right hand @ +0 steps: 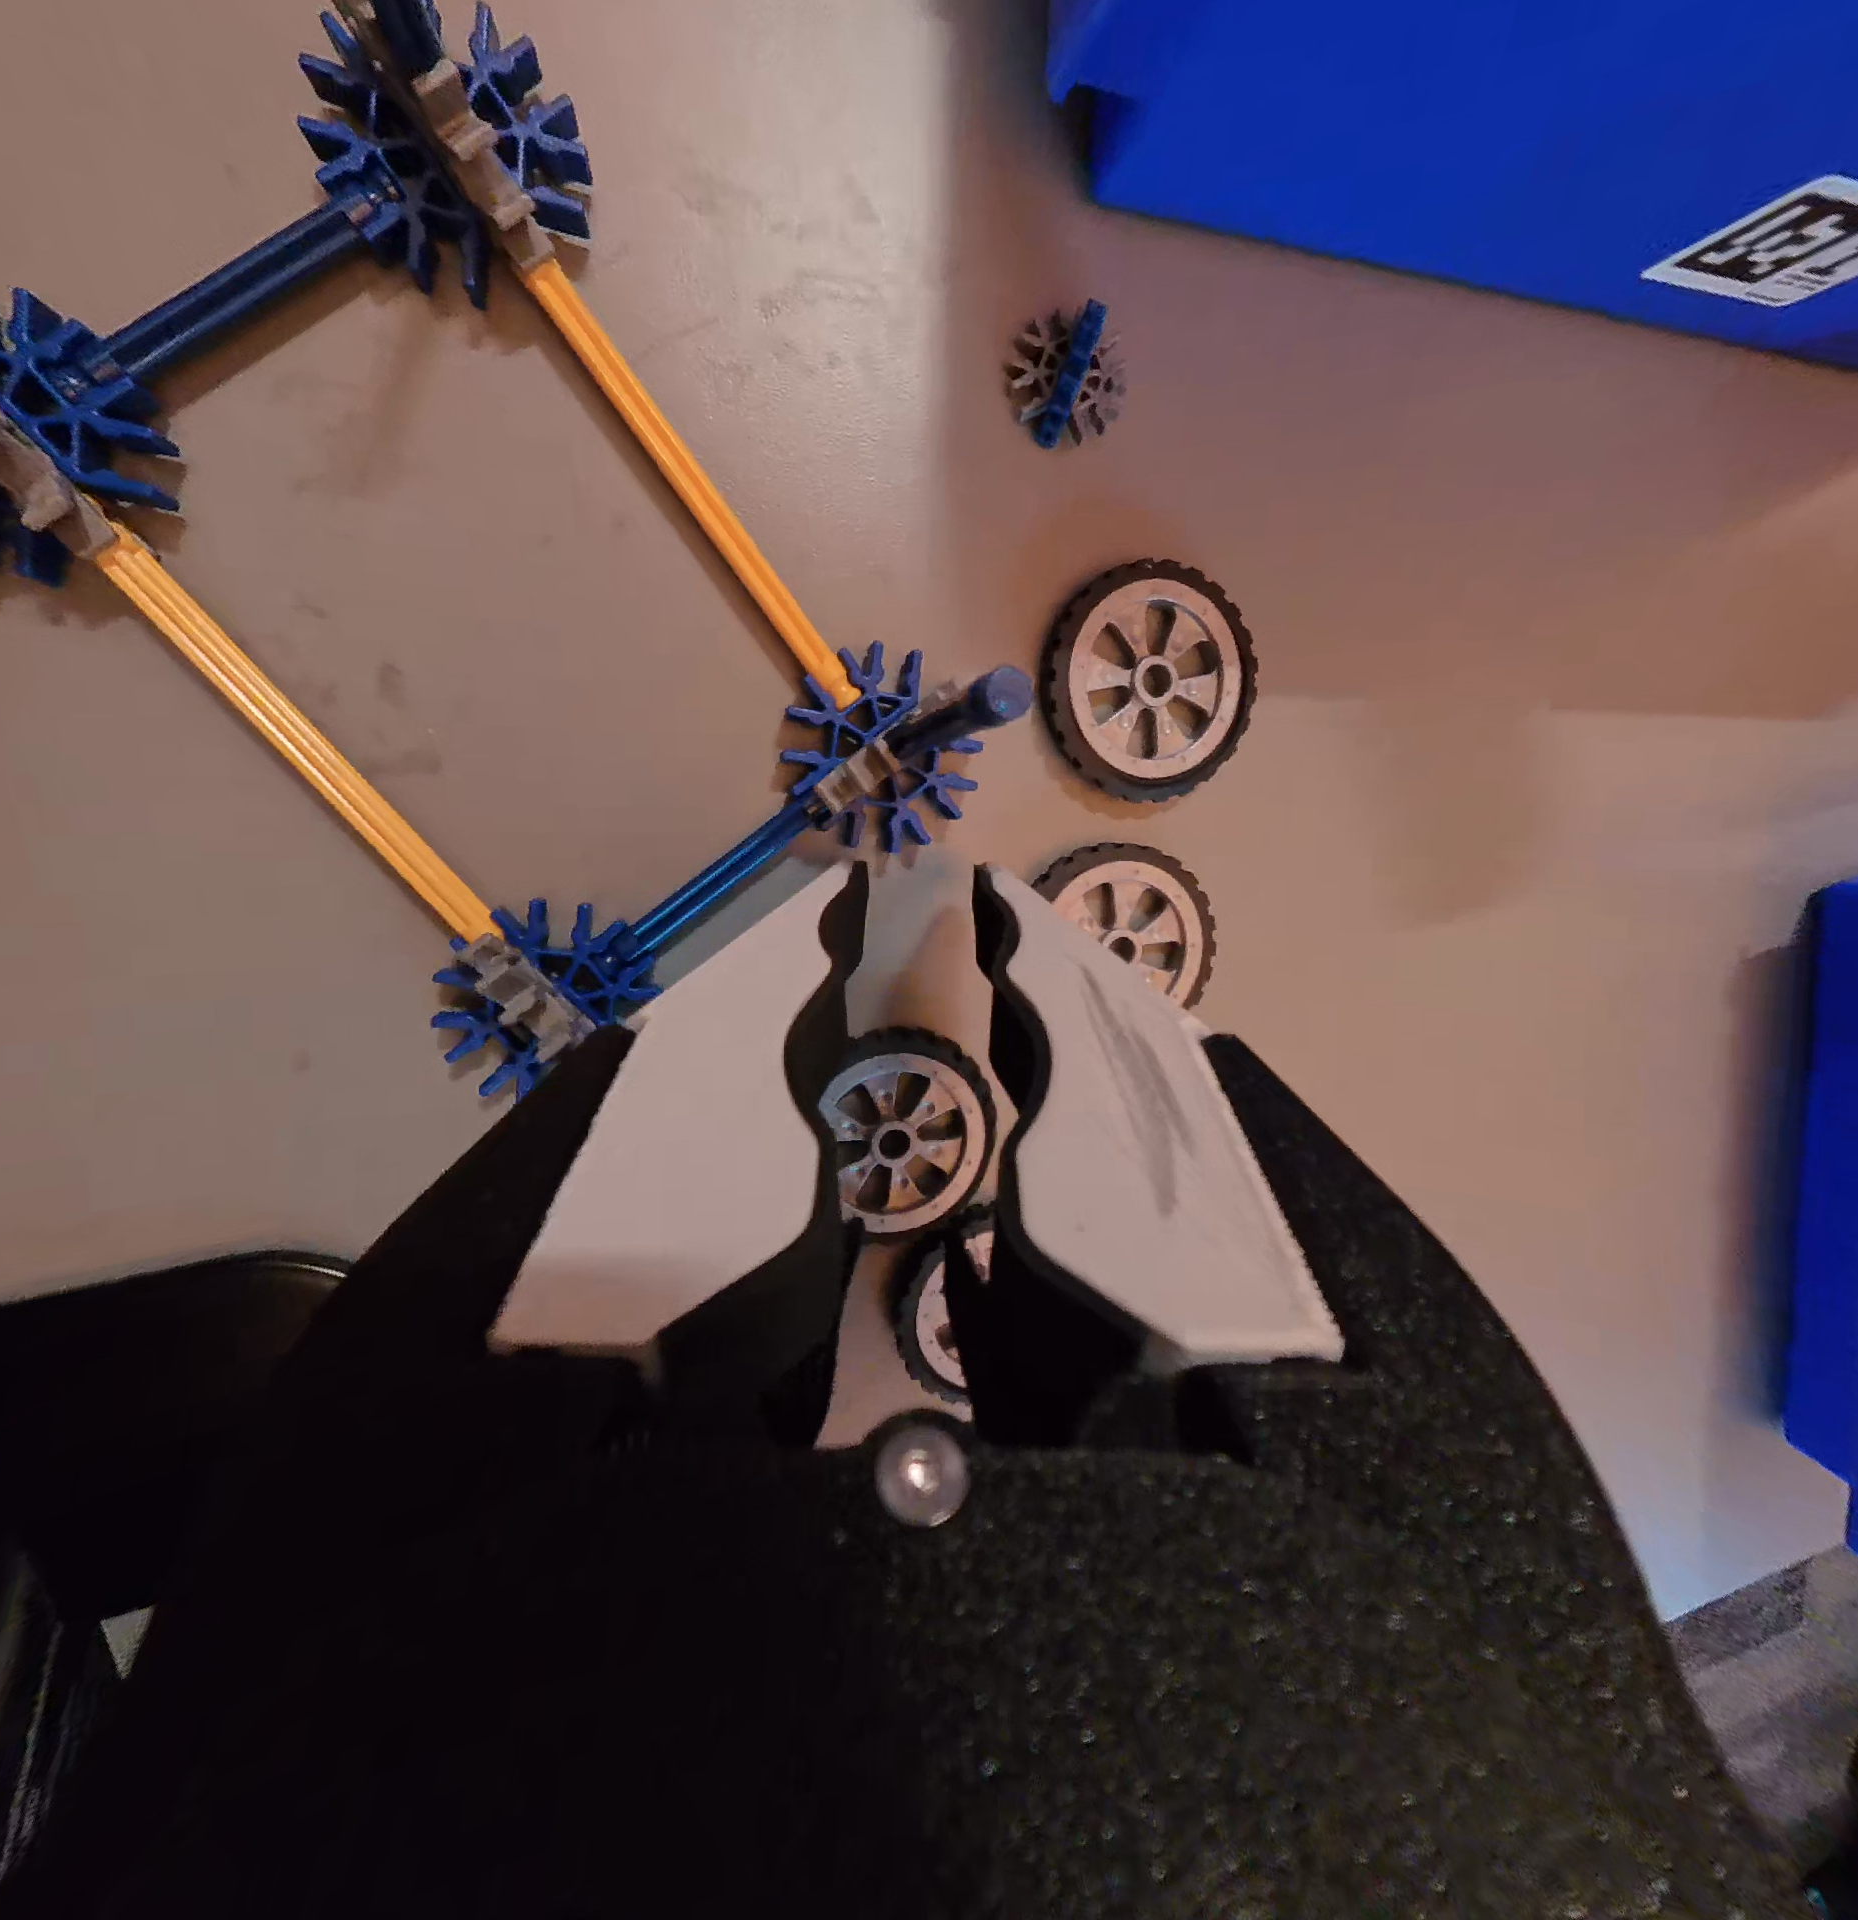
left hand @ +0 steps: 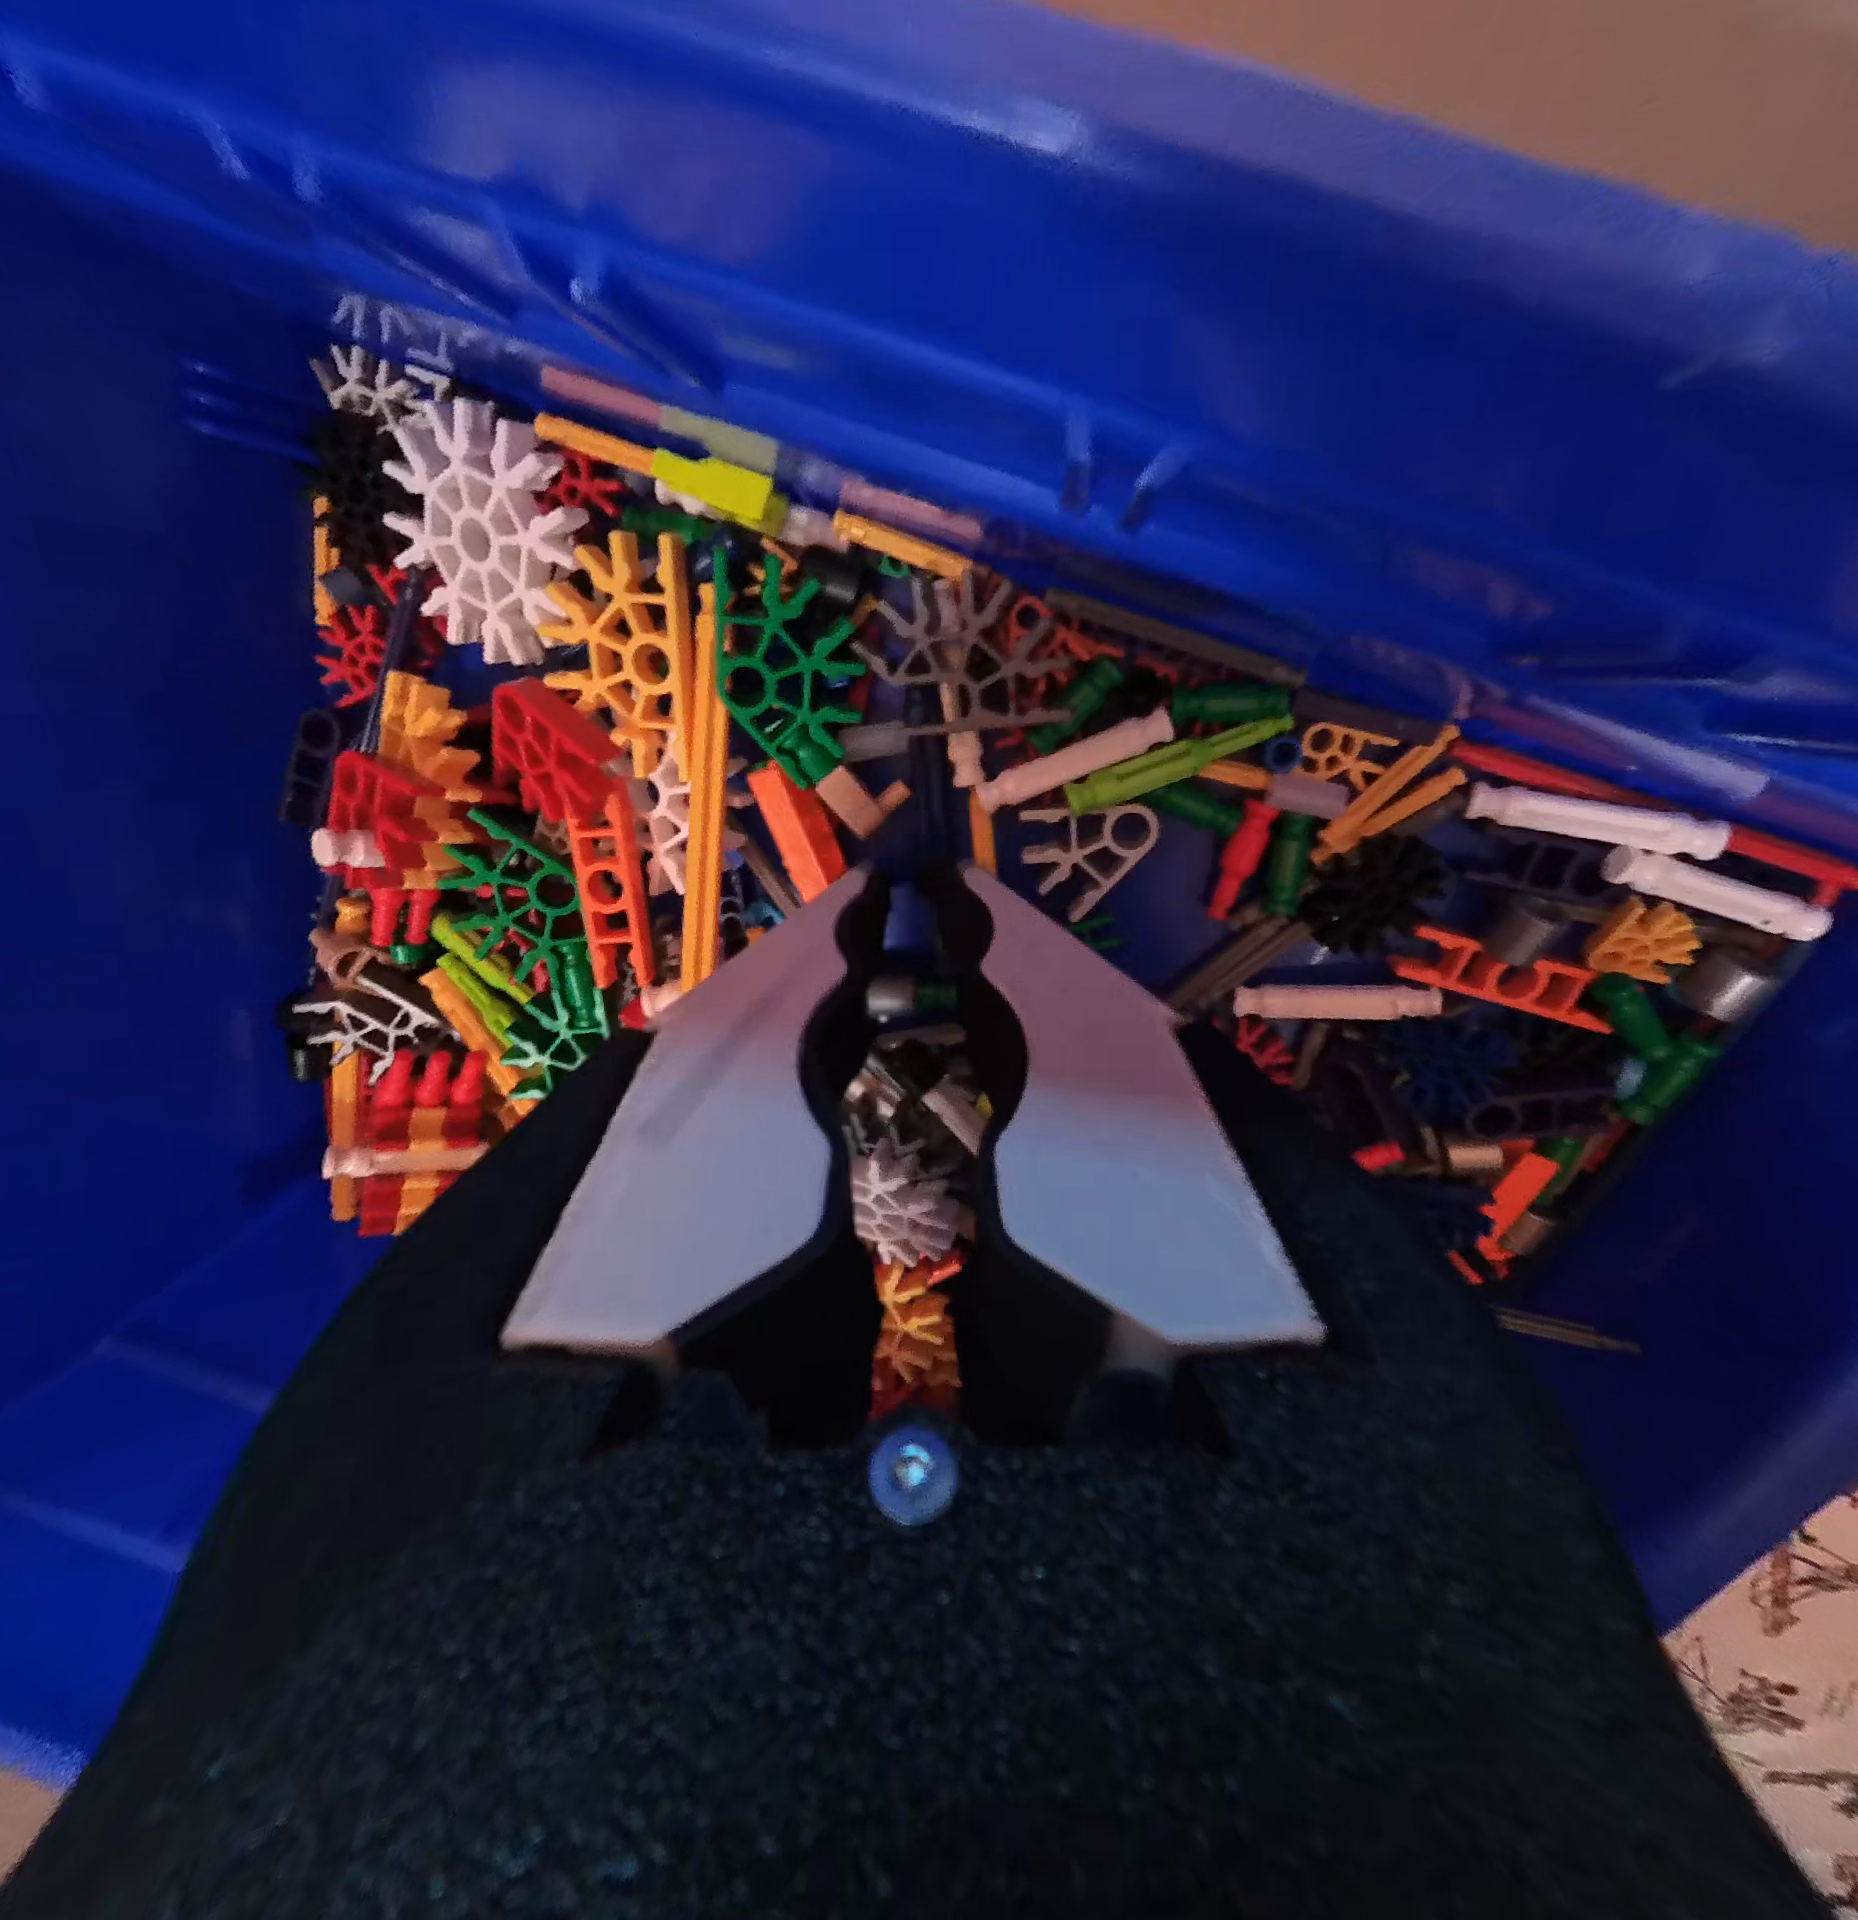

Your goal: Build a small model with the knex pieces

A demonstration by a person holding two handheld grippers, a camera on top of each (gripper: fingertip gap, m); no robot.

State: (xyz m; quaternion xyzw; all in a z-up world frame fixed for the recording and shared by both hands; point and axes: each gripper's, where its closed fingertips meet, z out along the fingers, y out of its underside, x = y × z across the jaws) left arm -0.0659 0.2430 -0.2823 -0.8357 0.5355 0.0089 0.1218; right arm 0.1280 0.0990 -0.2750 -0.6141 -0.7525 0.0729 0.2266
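My left gripper (left hand: 917, 885) hangs inside a blue plastic bin (left hand: 1008, 312), above a heap of loose construction-toy pieces (left hand: 759, 748). Its jaws are nearly together on a thin dark blue rod (left hand: 923, 769) that sticks out forward past the tips. My right gripper (right hand: 919, 873) is open and empty over a tan table (right hand: 1424, 727). A grey-spoked black wheel (right hand: 904, 1138) lies on the table between its fingers, below them. A frame of blue connectors (right hand: 878, 753) and orange rods (right hand: 686, 468) lies just left of the tips.
Three more wheels lie on the table: one ahead (right hand: 1151, 681), one beside the right finger (right hand: 1133, 930), one partly hidden (right hand: 930, 1320). A small grey and blue connector (right hand: 1065, 374) lies farther off. Blue bins stand at the top right (right hand: 1476, 135) and right edge (right hand: 1839, 1195). The gap from one gripper's tips to the other's is roughly 25 centimeters.
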